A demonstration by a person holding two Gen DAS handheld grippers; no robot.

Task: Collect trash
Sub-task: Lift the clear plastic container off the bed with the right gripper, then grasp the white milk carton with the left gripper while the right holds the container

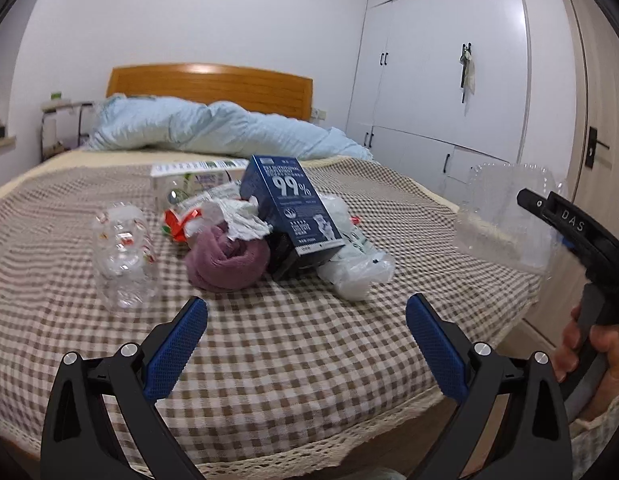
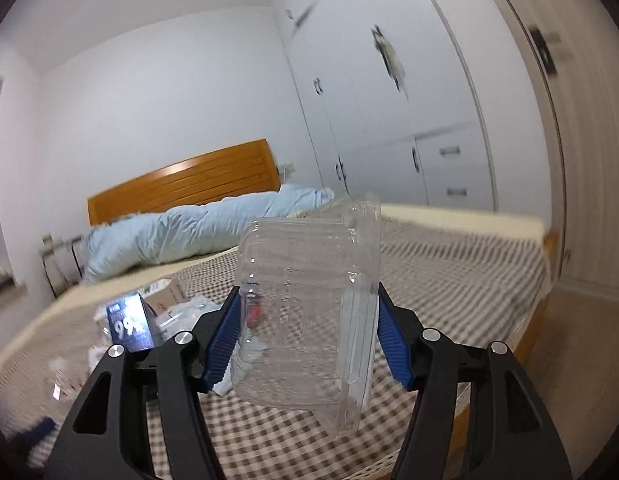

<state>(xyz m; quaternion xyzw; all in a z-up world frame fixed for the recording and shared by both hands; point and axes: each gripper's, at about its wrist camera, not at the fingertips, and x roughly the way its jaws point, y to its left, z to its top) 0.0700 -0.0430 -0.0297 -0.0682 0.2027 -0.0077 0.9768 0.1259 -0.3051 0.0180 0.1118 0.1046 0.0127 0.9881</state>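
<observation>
A pile of trash lies on the checked bedspread (image 1: 293,344): a clear plastic bottle (image 1: 123,254), a dark blue box marked 99% (image 1: 293,208), a white carton (image 1: 189,178), crumpled paper (image 1: 241,218), a red and white wrapper (image 1: 181,226), a white plastic bag (image 1: 357,264) and a purple rolled cloth (image 1: 227,258). My left gripper (image 1: 307,334) is open and empty, in front of the pile. My right gripper (image 2: 309,334) is shut on a clear plastic clamshell container (image 2: 305,312), held above the bed's right side; it also shows in the left wrist view (image 1: 505,216).
A light blue duvet (image 1: 213,128) lies bunched by the wooden headboard (image 1: 209,84). White wardrobe doors (image 1: 441,72) stand to the right of the bed. A small side shelf (image 1: 61,124) stands at the far left. The bed's near edge has a cream fringe (image 1: 309,452).
</observation>
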